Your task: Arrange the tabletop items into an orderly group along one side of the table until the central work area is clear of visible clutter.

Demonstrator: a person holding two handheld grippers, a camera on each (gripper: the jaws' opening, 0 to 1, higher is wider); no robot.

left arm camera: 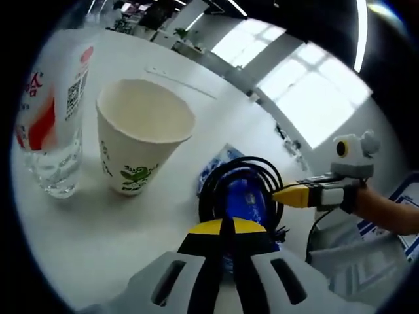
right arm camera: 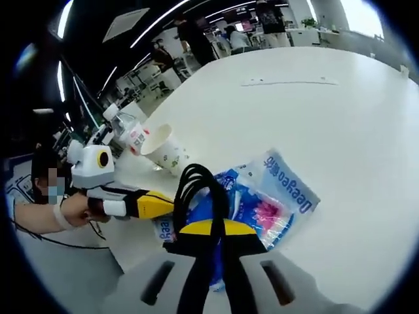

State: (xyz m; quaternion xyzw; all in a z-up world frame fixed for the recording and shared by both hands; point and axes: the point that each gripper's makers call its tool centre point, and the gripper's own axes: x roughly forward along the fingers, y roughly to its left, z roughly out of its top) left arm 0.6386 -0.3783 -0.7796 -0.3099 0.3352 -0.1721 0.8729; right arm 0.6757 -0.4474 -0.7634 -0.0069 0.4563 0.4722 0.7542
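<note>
1. Left gripper view: the left tool [left arm camera: 227, 230], yellow-tipped, has its jaws pressed together at a coil of black cable [left arm camera: 241, 175]; whether they pinch a strand cannot be told
2. Under the cable coil lies a blue plastic packet [left arm camera: 243, 196], flat on the white surface [left arm camera: 98, 222]
3. A white paper cup [left arm camera: 139, 134] printed with a green figure stands upright just left of the coil, its mouth open
4. Beside the cup, farther left, stands a clear plastic bottle [left arm camera: 55, 111] with a red-and-white label, close to the cup but apart from it
5. From the right, the right tool [left arm camera: 288, 195] reaches in with its yellow tip at the edge of the coil, a person's forearm [left arm camera: 386, 210] behind it
6. Right gripper view: the right tool [right arm camera: 213, 229] shows jaws pressed together at the cable loop [right arm camera: 200, 190], which arches over the blue-and-white packet [right arm camera: 275, 196]
7. The left tool [right arm camera: 157, 204] comes in from the left, tip at the coil, held by a hand [right arm camera: 72, 210]
8. Cup [right arm camera: 163, 150] and bottle [right arm camera: 127, 134] stand beyond it, near the surface's [right arm camera: 340, 118] edge
</note>
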